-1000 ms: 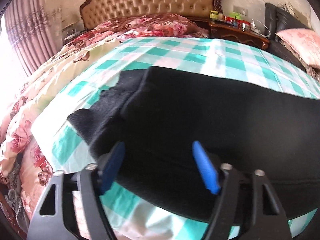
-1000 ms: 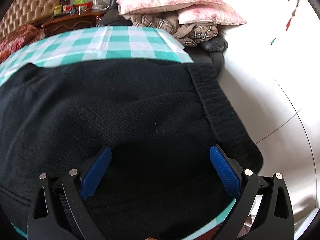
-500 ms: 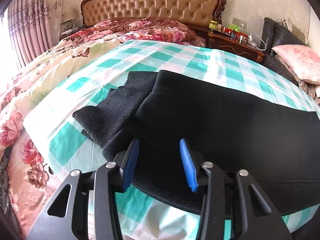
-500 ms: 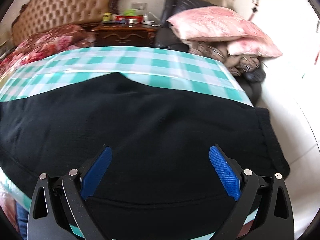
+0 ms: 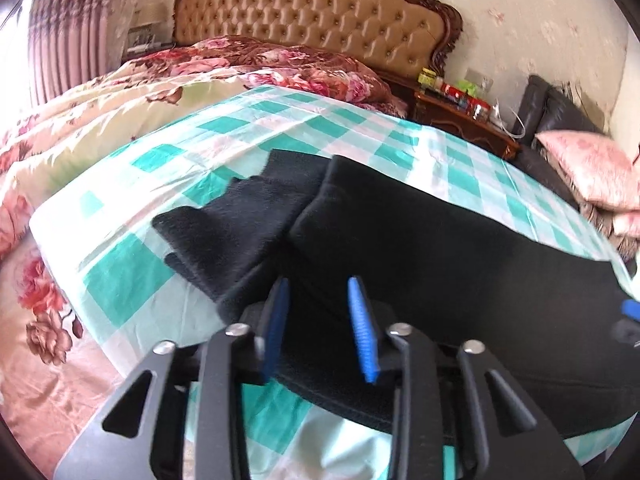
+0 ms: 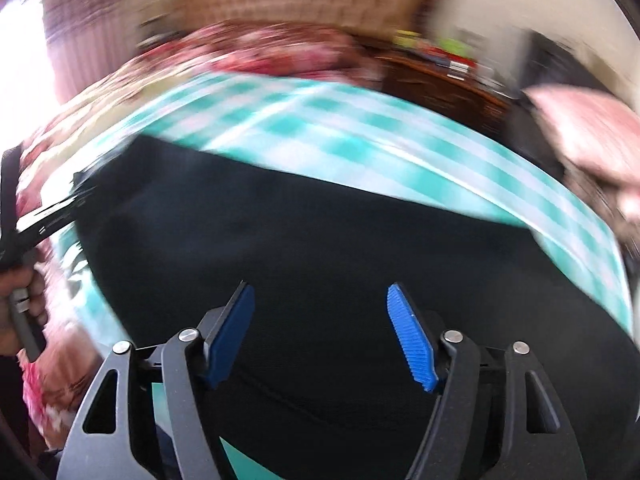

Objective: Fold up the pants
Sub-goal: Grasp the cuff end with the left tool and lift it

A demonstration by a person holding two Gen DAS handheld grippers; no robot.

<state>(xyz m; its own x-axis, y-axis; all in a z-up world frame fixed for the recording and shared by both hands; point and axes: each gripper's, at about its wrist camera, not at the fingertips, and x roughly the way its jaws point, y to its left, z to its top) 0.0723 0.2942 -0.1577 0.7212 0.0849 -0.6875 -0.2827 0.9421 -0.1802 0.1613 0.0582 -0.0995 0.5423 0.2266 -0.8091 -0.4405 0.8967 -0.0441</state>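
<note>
Black pants (image 5: 440, 264) lie folded lengthwise on the green-checked sheet (image 5: 256, 132), with the ribbed cuffs (image 5: 232, 220) at the left end. My left gripper (image 5: 318, 320) hovers over the near edge of the legs beside the cuffs, jaws partly open and empty. In the blurred right wrist view the pants (image 6: 320, 248) fill the middle. My right gripper (image 6: 320, 328) is open above them, empty. The left gripper's handle (image 6: 36, 232) and the hand holding it show at the left edge.
A floral quilt (image 5: 80, 120) covers the bed's left side below the tufted headboard (image 5: 312, 20). A wooden nightstand (image 5: 460, 116) with small items stands behind. Pink pillows (image 5: 588, 168) lie on a dark sofa at the right.
The left gripper's jaws have narrowed from wide open and it pulled back from the pants. The right gripper swung left across the pants, from the waistband end toward the legs, its jaws narrowing a little.
</note>
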